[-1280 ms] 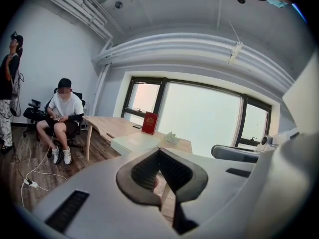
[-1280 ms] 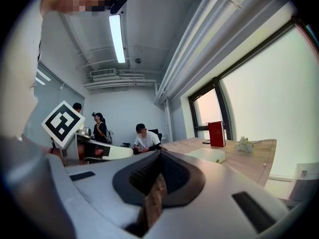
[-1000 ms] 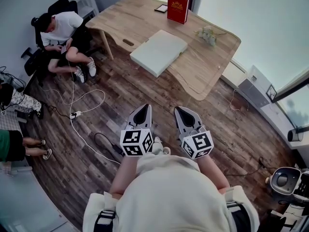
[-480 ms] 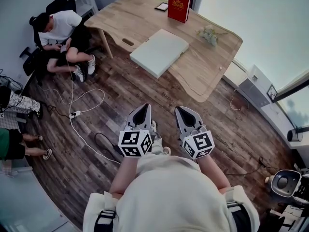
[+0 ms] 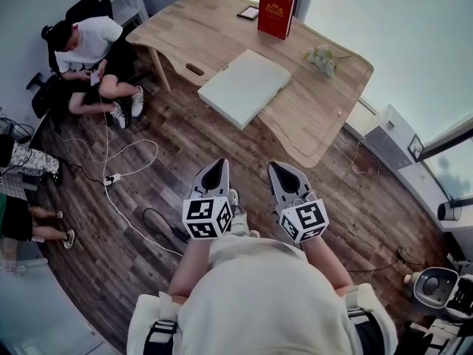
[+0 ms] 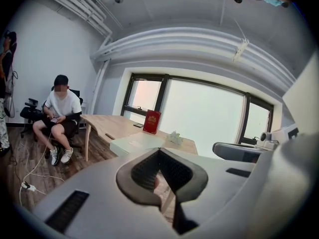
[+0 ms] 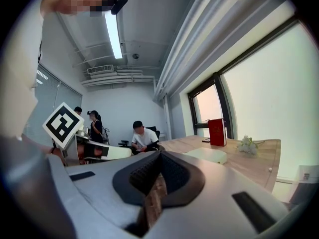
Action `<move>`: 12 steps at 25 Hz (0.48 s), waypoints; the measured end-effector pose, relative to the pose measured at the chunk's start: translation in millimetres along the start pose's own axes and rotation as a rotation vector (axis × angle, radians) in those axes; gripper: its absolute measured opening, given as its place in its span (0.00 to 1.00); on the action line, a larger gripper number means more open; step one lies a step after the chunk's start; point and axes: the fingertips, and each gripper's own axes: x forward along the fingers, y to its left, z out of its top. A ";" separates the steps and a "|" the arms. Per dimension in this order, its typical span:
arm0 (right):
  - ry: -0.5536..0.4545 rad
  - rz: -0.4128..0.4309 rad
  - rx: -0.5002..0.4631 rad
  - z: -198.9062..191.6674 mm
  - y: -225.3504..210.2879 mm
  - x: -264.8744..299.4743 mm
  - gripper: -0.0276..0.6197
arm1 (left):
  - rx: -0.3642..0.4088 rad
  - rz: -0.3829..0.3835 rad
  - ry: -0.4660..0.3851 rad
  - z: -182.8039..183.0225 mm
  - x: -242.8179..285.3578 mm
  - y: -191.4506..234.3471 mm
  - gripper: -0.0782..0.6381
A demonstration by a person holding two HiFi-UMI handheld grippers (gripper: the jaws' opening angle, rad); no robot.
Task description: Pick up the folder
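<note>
**On the table, well ahead of both claws: folder not yet reached**

On the wooden table [image 5: 325, 117], close to its near edge, lies the folder [image 5: 244, 87], pale, flat and closed, with nothing resting on it. Nothing touches it, so no part of the pick-up is done. As I judge it, the whole job remains: close the gap, open a claw, take the folder at an edge and lift it.

Behind the folder stand a red book [image 5: 275, 12], upright, and beside that a small dark device [image 5: 247, 11] lying flat. A bunch of white flowers [image 5: 322, 56] lies toward the table's right end.

Well short of the table, over bare plank floor [image 5: 185, 139], the left gripper [image 5: 218, 166] and the right gripper [image 5: 284, 170] sit side by side, pointing at the table. Each has its jaws closed tip to tip, with nothing between them.

By count: one folder, one book, one device, one bunch of flowers, one table, two grippers. One seated person [image 5: 89, 46] is off the table's left end, and two more people show only in part at the left edge. A white cable [image 5: 122, 213] trails across the floor
</note>
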 end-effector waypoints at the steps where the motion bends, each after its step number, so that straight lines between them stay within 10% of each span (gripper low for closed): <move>1: 0.000 0.000 -0.001 1.0 -2.3 4.0 0.07 | -0.001 0.001 0.002 0.8 3.9 2.4 0.14; 12: -0.005 0.001 -0.020 18.3 -24.4 57.3 0.07 | -0.023 -0.011 0.002 19.3 48.3 33.4 0.14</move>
